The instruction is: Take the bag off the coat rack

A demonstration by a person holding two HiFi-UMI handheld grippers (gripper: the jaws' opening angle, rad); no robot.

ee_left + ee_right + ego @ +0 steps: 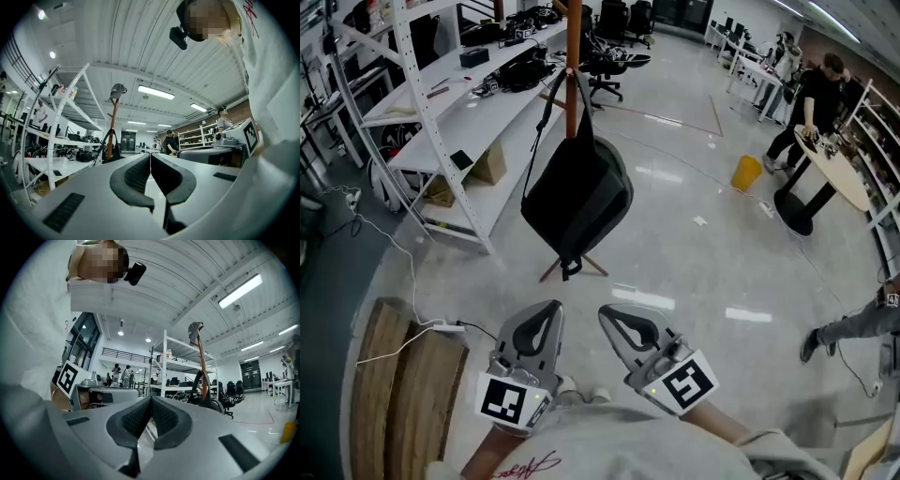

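glossy grey floor [703, 272]; white shelving [464, 117] left; black office chairs [609, 61] behind; ceiling strip lights [155, 92] on.

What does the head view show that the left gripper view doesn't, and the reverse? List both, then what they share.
Only the head view: the yellow bin on the floor and the rack's feet. Only the left gripper view: the cap atop the rack and the ceiling lights. Both: the coat rack's pole, the bag hanging from it, and the white shelving.

Matt black cloth backpack [577, 192]; smooth reddish wooden coat rack pole [573, 56]; glossy grey floor [694, 272]; white painted metal shelving [473, 117].
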